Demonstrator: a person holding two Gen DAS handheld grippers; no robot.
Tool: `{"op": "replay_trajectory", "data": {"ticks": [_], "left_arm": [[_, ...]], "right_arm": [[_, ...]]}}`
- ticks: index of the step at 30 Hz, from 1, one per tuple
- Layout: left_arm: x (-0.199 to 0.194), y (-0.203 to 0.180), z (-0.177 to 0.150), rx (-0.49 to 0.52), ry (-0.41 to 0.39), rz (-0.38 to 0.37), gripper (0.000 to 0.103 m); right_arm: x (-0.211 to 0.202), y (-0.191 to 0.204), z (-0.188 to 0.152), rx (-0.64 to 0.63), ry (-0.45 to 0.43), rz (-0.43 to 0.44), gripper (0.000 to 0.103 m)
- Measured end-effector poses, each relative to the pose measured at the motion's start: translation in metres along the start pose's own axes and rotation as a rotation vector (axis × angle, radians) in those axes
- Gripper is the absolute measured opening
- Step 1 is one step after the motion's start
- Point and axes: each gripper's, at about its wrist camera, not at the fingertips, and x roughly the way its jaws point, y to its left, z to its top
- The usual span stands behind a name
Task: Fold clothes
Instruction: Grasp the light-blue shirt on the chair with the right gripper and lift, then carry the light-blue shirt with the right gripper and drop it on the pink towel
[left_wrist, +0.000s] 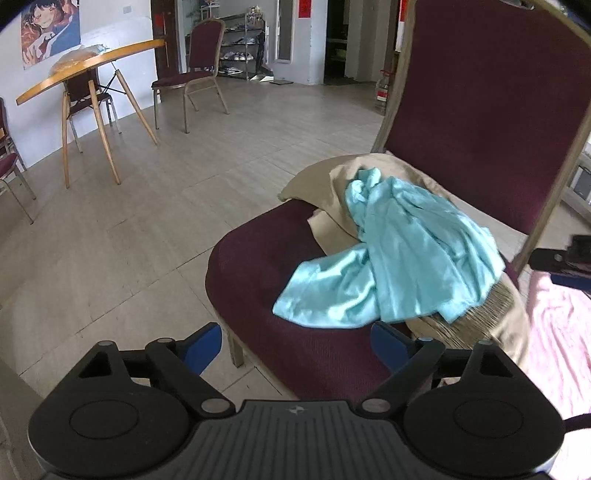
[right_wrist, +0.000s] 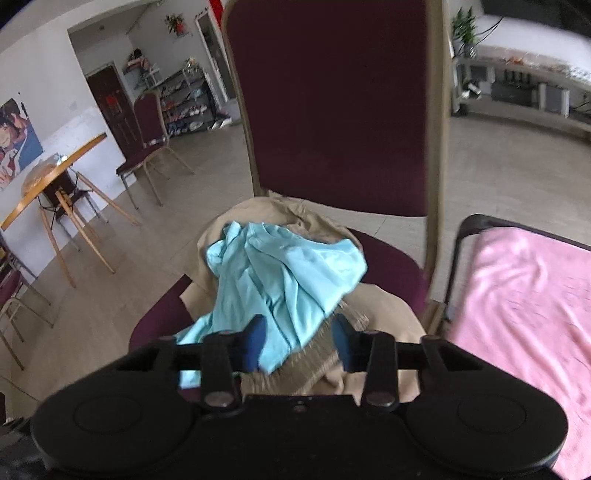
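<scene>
While both claws sit low in their views, the task's cloth lies on a maroon banquet chair (left_wrist: 280, 295) w/ a gold-tone metal frame; a crumpled light-blue garment (left_wrist: 391, 258) is heaped on a tan garment (left_wrist: 373, 173), both on the seat, the blue one spilling toward the seat's front edge; tan piece shows a ribbed hem under the blue near the seat's front.

Left claw (left_wrist: 295, 345): blue fingers spread wide apart, nothing between them, short of the seat's front edge, not touching cloth.

Right claw (right_wrist: 299, 341): fingers part-way apart; blue garment's lower edge and the tan ribbed hem lie in the gap betw. them; whether the pads press the cloth I can't tell (motion blur).

Just right of the chair: a pink cloth (right_wrist: 524, 314) spread over a black-framed surface, prob. a counter or cot, can't say which; the other claw's dark tip shows at the right edge of the left-wrist view, above that pink cloth.

Room: pale tile floor (left_wrist: 147, 206); white walls; a round wooden counter (left_wrist: 92, 70) on splayed wooden legs at far left w/ sth. wrapped on top; an anime-style poster (left_wrist: 51, 29) on the wall behind it; more maroon chairs (left_wrist: 199, 62) around; a metal shoe rack (left_wrist: 240, 48) by the back doorway; right-wrist view also shows a potted plant (right_wrist: 465, 26) and low white shelving (right_wrist: 524, 88) at far right.
</scene>
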Motion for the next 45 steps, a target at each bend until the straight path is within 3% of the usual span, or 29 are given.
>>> {"op": "replay_trajectory", "data": {"ticks": [4,10,12,13,17,20,22,26,29,31,34,37,40,43,44,45], "left_arm": [[0.025,0.001,0.005,-0.008,0.017,-0.004,0.090],[0.040,-0.009,0.004,0.016,0.034,-0.015,0.090],[0.038,-0.014,0.003,0.032,0.032,-0.011,0.090],[0.037,-0.016,0.003,0.040,0.031,-0.009,0.090],[0.009,-0.020,0.007,0.052,-0.002,-0.013,0.090],[-0.023,-0.022,0.009,0.062,-0.054,-0.034,0.090],[-0.049,-0.028,0.009,0.075,-0.095,-0.059,0.091],[-0.099,-0.053,0.003,0.107,-0.142,-0.171,0.094],[-0.130,-0.083,-0.015,0.172,-0.144,-0.280,0.096],[-0.142,-0.104,-0.034,0.227,-0.126,-0.339,0.097],[-0.143,-0.136,-0.079,0.322,-0.043,-0.390,0.097],[-0.139,-0.168,-0.124,0.417,0.049,-0.428,0.096],[-0.133,-0.187,-0.150,0.475,0.121,-0.420,0.093],[-0.142,-0.194,-0.158,0.495,0.135,-0.416,0.093],[-0.147,-0.198,-0.159,0.501,0.125,-0.417,0.093],[-0.152,-0.202,-0.160,0.508,0.116,-0.419,0.093]], "right_arm": [[0.059,0.001,0.017,-0.046,0.039,0.011,0.048],[0.111,0.012,0.016,-0.153,0.053,-0.081,0.051],[0.115,0.011,0.014,-0.137,0.036,-0.098,0.014],[0.110,0.010,0.014,-0.114,0.015,-0.096,0.010],[0.063,0.009,0.035,-0.053,-0.098,-0.101,0.007],[0.002,0.009,0.065,-0.054,-0.238,-0.119,0.007],[-0.055,0.005,0.089,-0.069,-0.352,-0.178,0.007],[-0.177,-0.010,0.120,-0.127,-0.558,-0.313,0.007],[-0.244,-0.029,0.111,-0.197,-0.587,-0.412,0.007],[-0.266,-0.052,0.082,-0.246,-0.548,-0.479,0.008],[-0.272,-0.100,0.019,-0.250,-0.414,-0.502,0.008],[-0.257,-0.154,-0.061,-0.183,-0.168,-0.498,0.010],[-0.256,-0.190,-0.128,-0.066,0.062,-0.477,0.015],[-0.293,-0.209,-0.158,0.076,0.064,-0.456,0.033],[-0.310,-0.213,-0.159,0.121,0.031,-0.448,0.047],[-0.328,-0.214,-0.158,0.154,-0.019,-0.443,0.052]]}}
